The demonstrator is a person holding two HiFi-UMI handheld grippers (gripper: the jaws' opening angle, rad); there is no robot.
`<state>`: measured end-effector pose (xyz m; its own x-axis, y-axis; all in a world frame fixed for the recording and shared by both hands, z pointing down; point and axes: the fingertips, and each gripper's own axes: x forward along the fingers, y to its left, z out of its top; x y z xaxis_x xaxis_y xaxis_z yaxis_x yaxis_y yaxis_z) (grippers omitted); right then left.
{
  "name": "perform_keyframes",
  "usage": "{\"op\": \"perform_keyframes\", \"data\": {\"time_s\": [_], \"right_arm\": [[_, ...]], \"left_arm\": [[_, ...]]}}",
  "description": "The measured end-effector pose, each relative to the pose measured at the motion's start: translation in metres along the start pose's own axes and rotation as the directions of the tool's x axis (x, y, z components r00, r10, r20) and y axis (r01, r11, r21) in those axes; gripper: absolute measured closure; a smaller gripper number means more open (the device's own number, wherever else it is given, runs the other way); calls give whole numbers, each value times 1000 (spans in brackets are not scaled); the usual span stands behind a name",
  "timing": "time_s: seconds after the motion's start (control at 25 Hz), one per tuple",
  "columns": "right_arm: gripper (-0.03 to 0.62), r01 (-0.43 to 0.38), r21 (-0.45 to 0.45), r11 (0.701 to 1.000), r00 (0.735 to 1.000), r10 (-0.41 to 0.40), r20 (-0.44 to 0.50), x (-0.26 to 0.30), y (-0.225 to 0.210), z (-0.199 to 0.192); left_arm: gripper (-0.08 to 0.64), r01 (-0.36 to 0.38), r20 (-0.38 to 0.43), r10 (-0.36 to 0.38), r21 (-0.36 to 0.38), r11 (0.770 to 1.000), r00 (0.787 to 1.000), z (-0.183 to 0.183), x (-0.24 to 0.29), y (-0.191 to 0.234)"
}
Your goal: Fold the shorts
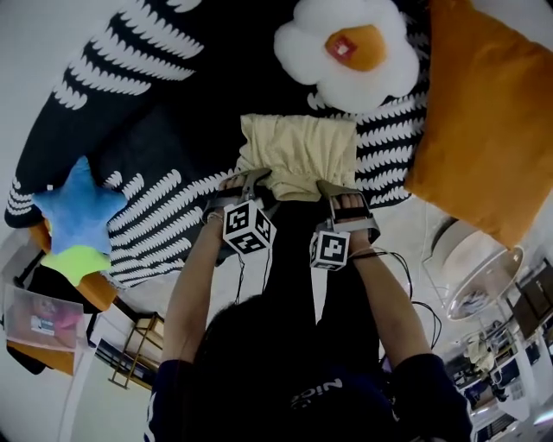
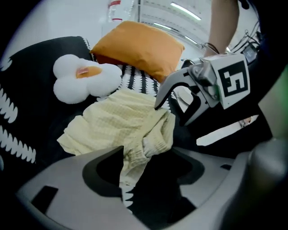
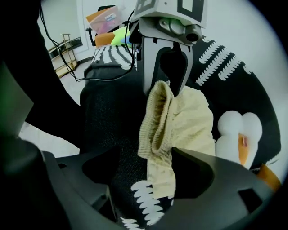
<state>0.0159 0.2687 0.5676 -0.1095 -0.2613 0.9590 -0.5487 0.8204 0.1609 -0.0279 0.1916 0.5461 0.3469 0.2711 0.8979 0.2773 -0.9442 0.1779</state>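
A black blanket [image 1: 199,95] with white feather-like patterns covers the working surface. On it lie a fried-egg plush cushion [image 1: 346,52] at the far side, a large orange pillow [image 1: 484,112] to the right and a blue star-shaped plush [image 1: 73,211] to the left, with a yellow-green cushion [image 1: 76,261] just below the star. Beyond the blanket's near edge the floor [image 3: 72,74] is pale, with black cables [image 1: 419,306] trailing over it. A low gold-framed rack [image 1: 138,345] and a clear plastic box [image 1: 39,319] stand at the lower left. The walls are white, and long strip lights [image 2: 184,11] shine overhead.
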Motion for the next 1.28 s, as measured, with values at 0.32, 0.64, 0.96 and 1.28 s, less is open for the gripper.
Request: {"op": "perform_keyframes", "data": {"time_s": [0.32, 0.64, 0.96, 1.28], "right_arm": [[255, -1, 310, 951, 999, -15, 48, -35, -4, -21], [394, -16, 867, 497, 990, -113, 83, -37, -87, -68], [520, -224, 966, -130, 951, -245, 188, -16, -163, -87], [545, -314, 841, -441, 948, -199, 249, 28, -183, -102]], "left_arm": [[272, -23, 22, 31, -293, 956, 999, -8, -30, 7], [338, -46, 90, 150, -698, 715, 985, -20, -54, 79], [461, 85, 152, 266, -965, 247, 952, -8, -40, 177], [526, -6, 9, 177, -996, 85, 984, -20, 2, 190]]}}
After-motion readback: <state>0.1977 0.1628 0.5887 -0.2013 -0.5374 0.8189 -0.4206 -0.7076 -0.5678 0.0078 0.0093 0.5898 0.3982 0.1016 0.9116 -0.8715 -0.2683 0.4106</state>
